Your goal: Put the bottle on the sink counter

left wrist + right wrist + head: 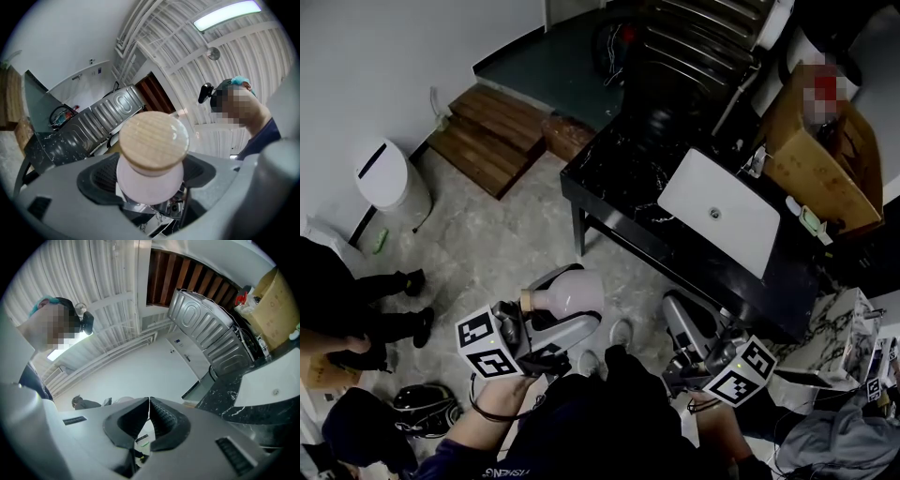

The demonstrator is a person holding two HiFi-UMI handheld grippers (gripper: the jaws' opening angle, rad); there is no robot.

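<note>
A pale pink bottle [570, 293] with a wooden stopper [526, 300] lies on its side in my left gripper [546, 319], held above the floor. In the left gripper view the stopper [153, 140] and pink neck [149, 182] fill the gap between the dark pads, which press on the neck. My right gripper [694, 349] hangs at the lower right, short of the counter, its jaws closed together with nothing between them [148, 422]. The black marble sink counter [628, 178] with its white basin [722, 211] stands ahead, up and to the right.
A white bin [389, 178] stands at the left wall and wooden steps [492, 136] lie behind it. A cardboard box [820, 155] sits at the counter's far right end. A person's shoes [412, 300] and a bag [427, 408] are at the left.
</note>
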